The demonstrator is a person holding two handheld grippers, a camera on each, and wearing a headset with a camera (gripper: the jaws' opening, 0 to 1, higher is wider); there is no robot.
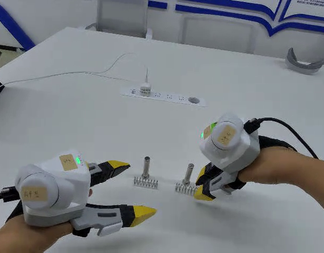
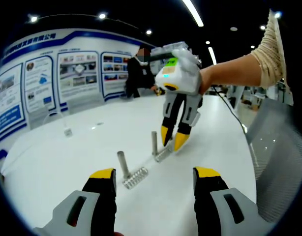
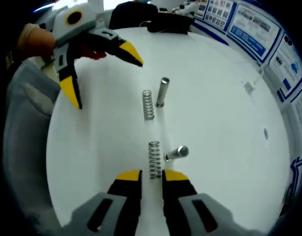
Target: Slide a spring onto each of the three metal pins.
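Right tongs [image 1: 202,183], slightly apart, are poised at the spring [image 1: 185,188] laid on the desk [image 1: 98,116] at 7 o'clock of its pin [image 1: 189,173], likely for pickup; left tongs [image 1: 135,188] are held wide apart.

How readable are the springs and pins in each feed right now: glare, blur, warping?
Head view: even light, soft shadows, springs and pins sharp. Left gripper view: fisheye curves the table, ceiling lights flare. Right gripper view: table bright, nearly washed out, springs readable, edges soft.
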